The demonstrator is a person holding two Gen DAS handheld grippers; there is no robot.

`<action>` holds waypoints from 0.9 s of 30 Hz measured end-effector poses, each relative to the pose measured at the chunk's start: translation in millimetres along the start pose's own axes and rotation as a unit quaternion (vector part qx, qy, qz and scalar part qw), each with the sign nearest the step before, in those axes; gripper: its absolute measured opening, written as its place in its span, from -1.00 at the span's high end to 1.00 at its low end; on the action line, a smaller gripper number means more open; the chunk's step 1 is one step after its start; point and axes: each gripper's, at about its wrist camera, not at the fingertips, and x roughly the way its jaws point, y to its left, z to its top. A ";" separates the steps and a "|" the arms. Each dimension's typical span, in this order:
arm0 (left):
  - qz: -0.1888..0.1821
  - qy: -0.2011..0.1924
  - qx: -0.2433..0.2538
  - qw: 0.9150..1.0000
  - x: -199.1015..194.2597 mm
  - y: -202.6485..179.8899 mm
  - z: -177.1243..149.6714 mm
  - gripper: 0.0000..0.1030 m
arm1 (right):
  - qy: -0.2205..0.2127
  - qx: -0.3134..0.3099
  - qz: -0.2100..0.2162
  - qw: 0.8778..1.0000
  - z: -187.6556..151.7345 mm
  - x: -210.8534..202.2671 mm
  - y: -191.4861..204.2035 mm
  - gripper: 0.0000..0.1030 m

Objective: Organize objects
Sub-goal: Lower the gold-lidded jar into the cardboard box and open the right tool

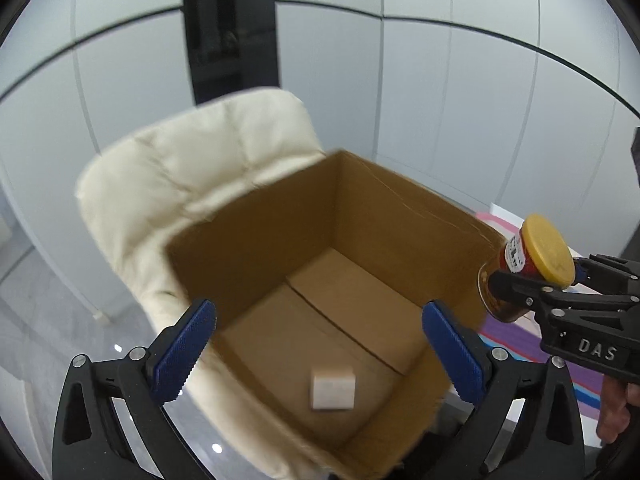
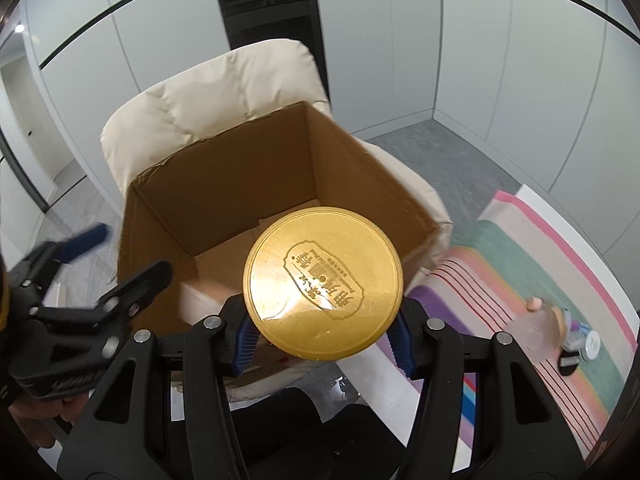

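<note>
Right tool (image 2: 324,344) clamping a yellow-lidded jar (image 2: 324,284) at the cardboard box (image 1: 256,216) rim's 3 o'clock, "DAS" on its body, left tool (image 1: 316,344) wide above the box, small white carton (image 1: 334,388) inside at 6 o'clock, lid writing embossed, unreadable.

Cream armchair (image 1: 192,184), pale panelled walls (image 1: 460,92)

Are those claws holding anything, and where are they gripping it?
The right claw grips a yellow-lidded jar around its body, just under the lid. The left claw is open and empty.
</note>
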 end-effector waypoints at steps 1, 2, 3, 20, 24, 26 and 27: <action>0.003 -0.002 -0.001 1.000 -0.1 5.4 0.4 -1.00 | 0.001 -0.002 0.003 1.000 1.9 2.5 4.4 -0.10; 0.007 0.000 -0.005 1.000 -2.6 12.7 -2.7 -1.00 | 0.001 -0.004 0.005 1.000 4.0 5.1 8.3 -0.10; 0.010 0.003 -0.011 1.000 -3.4 18.0 -5.1 -1.00 | 0.002 -0.007 0.008 1.000 6.4 7.8 13.2 -0.10; 0.038 0.030 -0.080 0.996 -12.7 99.0 -30.6 -1.00 | 0.003 -0.044 0.020 0.999 24.8 39.5 85.2 -0.64; 0.041 0.030 -0.088 0.995 -12.5 106.1 -30.4 -1.00 | -0.017 -0.044 0.005 0.999 24.8 36.5 93.1 -0.92; 0.041 0.031 -0.090 0.995 -12.1 105.3 -30.1 -1.00 | -0.016 -0.049 0.004 0.999 24.0 36.1 93.6 -0.98; 0.039 0.033 -0.091 0.995 -10.8 103.9 -29.4 -1.00 | -0.018 -0.048 0.003 0.999 23.8 35.5 92.2 -1.00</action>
